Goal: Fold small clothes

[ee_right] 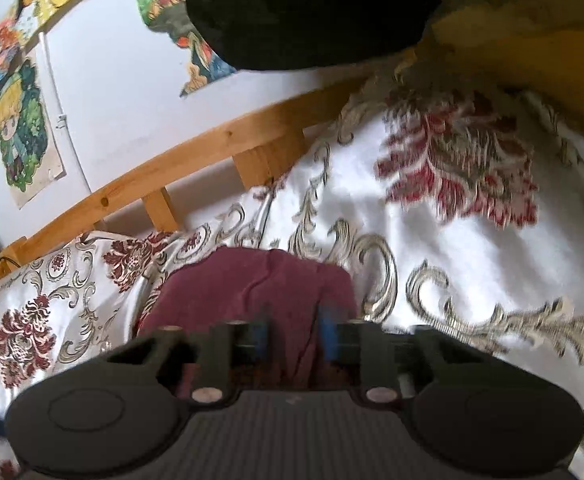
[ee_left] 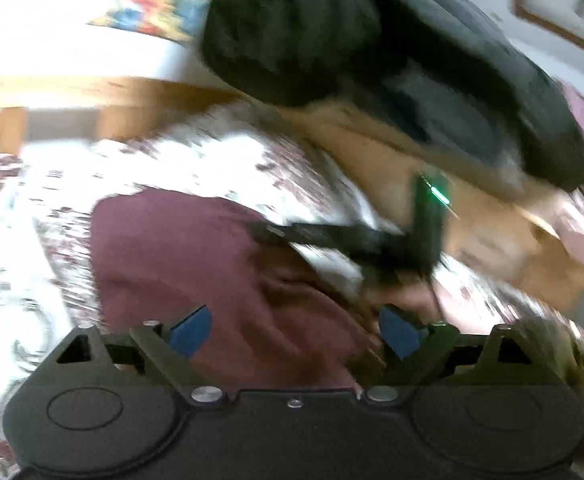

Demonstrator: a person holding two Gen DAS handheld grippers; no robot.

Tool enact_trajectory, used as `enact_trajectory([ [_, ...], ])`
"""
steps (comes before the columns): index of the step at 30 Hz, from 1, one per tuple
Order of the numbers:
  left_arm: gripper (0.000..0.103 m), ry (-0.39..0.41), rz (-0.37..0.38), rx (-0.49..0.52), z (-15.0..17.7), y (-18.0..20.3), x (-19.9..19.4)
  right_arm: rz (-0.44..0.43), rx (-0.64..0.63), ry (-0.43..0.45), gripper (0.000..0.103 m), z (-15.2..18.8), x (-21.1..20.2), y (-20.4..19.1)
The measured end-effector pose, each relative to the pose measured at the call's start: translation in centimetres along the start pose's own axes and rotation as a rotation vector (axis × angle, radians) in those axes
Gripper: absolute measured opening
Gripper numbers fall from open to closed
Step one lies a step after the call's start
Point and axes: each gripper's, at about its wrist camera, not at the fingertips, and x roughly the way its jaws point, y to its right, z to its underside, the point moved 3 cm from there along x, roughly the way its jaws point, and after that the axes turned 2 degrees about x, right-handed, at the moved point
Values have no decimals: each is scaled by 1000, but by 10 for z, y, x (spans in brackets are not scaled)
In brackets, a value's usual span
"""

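Left claw (ee_left: 296, 330): fingers apart, over the cloth (ee_left: 180, 264), low middle.
Right claw (ee_right: 294, 334): pinched on cloth (ee_right: 252, 284).
Tip: lift slowly, edges even.

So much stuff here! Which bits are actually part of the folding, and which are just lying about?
Part of the job:
- maroon garment
- left gripper, open over it
- right gripper, fingers close around a fold

Just there:
- patterned bedspread
- wooden bed rail
- wall pictures
- black bundle
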Motion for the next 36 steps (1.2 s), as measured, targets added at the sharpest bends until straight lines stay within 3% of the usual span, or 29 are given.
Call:
enact_trajectory([
  [2,95,0,-63,-57,-2,-11,2,8,-56,50,18,-2,-5,-6],
  [4,96,-48,-135,-131,2,-24,9,34,-113,66,16,-3,-6,-11],
  [10,96,-230,-238,-294,24,-58,27,84,-50,-19,22,6,6,5],
  [12,96,-288,-238,-302,33,-62,33,85,-26,-34,41,5,3,7],
  [13,97,-297,-236,-306,37,-62,34,81,-20,-39,45,4,1,6],
  [15,100,-307,-236,-307,42,-64,34,43,3,-63,67,3,-6,4],
  [17,102,-323,-245,-307,46,-66,34,-8,35,-87,81,2,-14,2],
  [20,102,-322,-239,-327,47,-68,33,-5,18,-166,92,6,-27,-4],
  [25,102,-329,-238,-344,46,-69,31,73,-208,-325,101,25,-38,-23],
  [28,102,-325,-242,-339,46,-67,31,139,-351,-334,103,25,-38,-27],
  [32,102,-314,-239,-362,49,-68,32,168,-223,-302,103,15,-43,-5],
  [36,102,-309,-236,-374,51,-70,31,123,-67,-259,103,3,-50,14],
])
